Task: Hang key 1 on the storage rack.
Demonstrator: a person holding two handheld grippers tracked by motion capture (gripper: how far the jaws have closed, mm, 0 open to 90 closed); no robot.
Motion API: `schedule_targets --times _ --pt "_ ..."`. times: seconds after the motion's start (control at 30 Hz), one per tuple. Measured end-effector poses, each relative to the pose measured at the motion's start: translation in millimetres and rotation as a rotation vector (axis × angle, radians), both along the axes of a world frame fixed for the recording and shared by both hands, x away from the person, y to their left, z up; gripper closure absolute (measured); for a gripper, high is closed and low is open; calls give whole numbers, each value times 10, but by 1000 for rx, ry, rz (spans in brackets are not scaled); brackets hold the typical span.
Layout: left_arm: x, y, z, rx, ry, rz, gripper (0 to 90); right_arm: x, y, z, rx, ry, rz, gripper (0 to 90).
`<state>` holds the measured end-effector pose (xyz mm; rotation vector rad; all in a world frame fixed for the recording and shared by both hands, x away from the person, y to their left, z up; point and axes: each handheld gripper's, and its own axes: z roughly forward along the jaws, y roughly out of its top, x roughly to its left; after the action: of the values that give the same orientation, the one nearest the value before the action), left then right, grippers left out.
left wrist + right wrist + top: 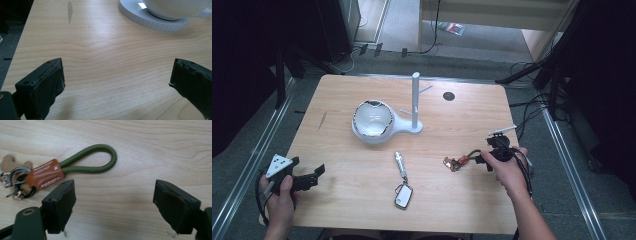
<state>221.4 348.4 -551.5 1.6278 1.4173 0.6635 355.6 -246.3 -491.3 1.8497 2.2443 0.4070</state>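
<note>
Two grippers are seen spread wide and empty. The green-looped keychain (75, 167) is laid flat on the table (362, 200) just ahead of the right gripper (113, 202), toward eleven o'clock, its long axis running across the jaws; the left gripper (117, 87) is held well apart. Farther off, the keychain's ring cluster is cut off at nine o'clock

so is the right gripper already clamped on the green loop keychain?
No: the right gripper stands open over bare wood, with the green loop keychain lying beyond its fingertips, untouched.
</note>
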Motion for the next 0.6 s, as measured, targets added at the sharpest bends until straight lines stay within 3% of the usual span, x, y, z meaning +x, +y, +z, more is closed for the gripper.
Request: schedule_targets --times 0.33,0.43,0.47,0.5,0.53,0.6 --pt "1 2 1 1 1 -2 0 225 4 -17 30 83 -79 234" --pt "1 2 0 0 0 -2 0 259 25 -25 49 98 -108 289" --pt "1 2 1 1 1 -3 0 271 44 -17 64 111 -125 344" --pt "1 2 1 1 1 -3 0 271 44 -17 64 111 -125 344" --pt "2 3 0 0 1 -3 0 282 68 -11 69 112 -144 433" --pt "1 2 1 1 2 -3 0 284 80 -4 64 113 -158 459"
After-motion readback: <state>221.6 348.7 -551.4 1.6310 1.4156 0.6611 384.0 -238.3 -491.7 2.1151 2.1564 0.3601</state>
